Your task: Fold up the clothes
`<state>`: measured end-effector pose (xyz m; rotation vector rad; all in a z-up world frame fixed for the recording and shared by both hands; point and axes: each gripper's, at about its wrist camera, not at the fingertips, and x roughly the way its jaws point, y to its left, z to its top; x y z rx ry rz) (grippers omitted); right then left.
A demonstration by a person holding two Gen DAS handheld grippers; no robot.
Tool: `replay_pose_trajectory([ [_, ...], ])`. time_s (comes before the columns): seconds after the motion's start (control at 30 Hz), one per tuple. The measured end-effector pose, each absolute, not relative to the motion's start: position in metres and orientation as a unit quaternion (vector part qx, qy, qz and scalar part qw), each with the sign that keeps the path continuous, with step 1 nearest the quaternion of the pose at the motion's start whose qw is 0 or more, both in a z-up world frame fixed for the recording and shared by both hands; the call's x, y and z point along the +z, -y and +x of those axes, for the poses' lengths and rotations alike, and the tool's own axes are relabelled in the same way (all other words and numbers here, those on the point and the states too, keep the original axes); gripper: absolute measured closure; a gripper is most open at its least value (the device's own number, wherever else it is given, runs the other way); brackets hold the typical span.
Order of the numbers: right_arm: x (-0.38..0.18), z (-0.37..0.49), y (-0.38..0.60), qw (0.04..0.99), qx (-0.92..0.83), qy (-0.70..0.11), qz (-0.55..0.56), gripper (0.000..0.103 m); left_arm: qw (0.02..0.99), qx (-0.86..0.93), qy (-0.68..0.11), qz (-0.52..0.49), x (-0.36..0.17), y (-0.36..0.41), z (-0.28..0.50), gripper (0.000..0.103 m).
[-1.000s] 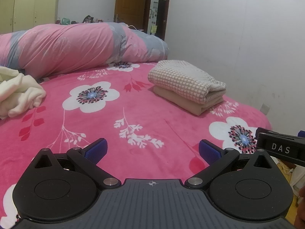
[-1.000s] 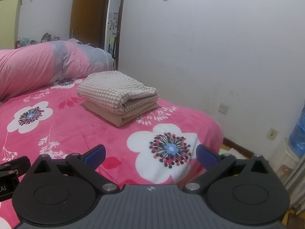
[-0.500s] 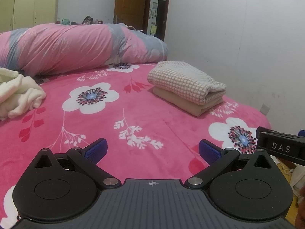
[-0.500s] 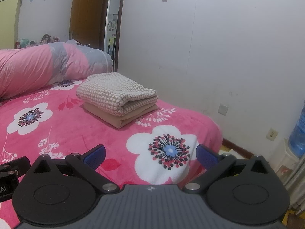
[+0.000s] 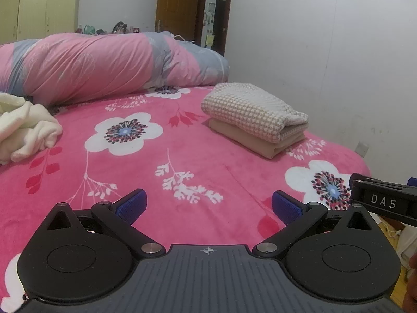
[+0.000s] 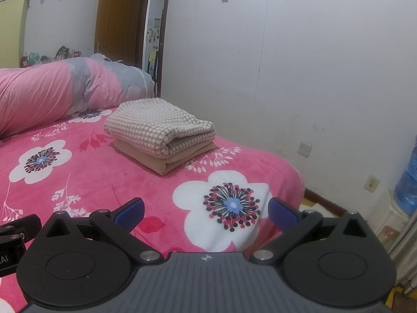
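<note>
A folded checked garment (image 5: 247, 109) (image 6: 156, 125) lies on top of a folded tan garment (image 5: 250, 142) (image 6: 166, 159), stacked at the bed's far right side. A crumpled cream garment (image 5: 23, 127) lies unfolded at the left edge of the left wrist view. My left gripper (image 5: 208, 206) hovers open over the pink floral bedspread (image 5: 146, 172), well short of the stack, with nothing between its blue pads (image 5: 131, 204). Beside it on the right, my right gripper (image 6: 206, 210) is open and empty too, near the bed's right corner.
A rolled pink and grey quilt (image 5: 104, 65) lies across the far side of the bed. A white wall (image 6: 299, 78) runs along the right. A water dispenser bottle (image 6: 408, 185) stands on the floor at the right. A wooden door (image 5: 179, 10) is behind.
Both views have shifted slightly; the folded stack sits a touch lower and nearer in the frames. Both grippers stay open and empty.
</note>
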<state>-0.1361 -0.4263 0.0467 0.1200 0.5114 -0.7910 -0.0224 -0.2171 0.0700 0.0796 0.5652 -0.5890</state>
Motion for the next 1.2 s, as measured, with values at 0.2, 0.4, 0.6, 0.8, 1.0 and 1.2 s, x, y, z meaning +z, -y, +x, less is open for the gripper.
replay_pose_trajectory([
  [0.2, 0.0466, -0.1366, 0.4259, 0.889, -0.381, -0.246, 0.057, 0.000, 0.917, -0.287, -0.275, 0.038, 0.0693, 0.2166, -0.0218, 0.000],
  [0.4, 0.0464, -0.1361, 0.4259, 0.889, -0.380, -0.248, 0.057, 0.000, 0.916, -0.288, -0.276, 0.037, 0.0685, 0.2147, -0.0205, 0.000],
  [0.6, 0.0462, -0.1364, 0.4246, 0.889, -0.381, -0.247, 0.057, 0.000, 0.917, -0.286, -0.276, 0.037, 0.0680, 0.2160, -0.0216, 0.000],
  [0.8, 0.0455, -0.1369, 0.4232, 0.889, -0.381, -0.247, 0.057, 0.000, 0.917, -0.286, -0.276, 0.038, 0.0679, 0.2163, -0.0224, 0.000],
  [1.0, 0.0453, -0.1367, 0.4225, 0.889, -0.381, -0.247, 0.057, 0.000, 0.917, -0.285, -0.276, 0.038, 0.0677, 0.2158, -0.0227, 0.000],
  [1.2, 0.0449, -0.1364, 0.4217, 0.889, -0.381, -0.248, 0.057, 0.000, 0.917, -0.285, -0.277, 0.038, 0.0674, 0.2165, -0.0223, 0.000],
])
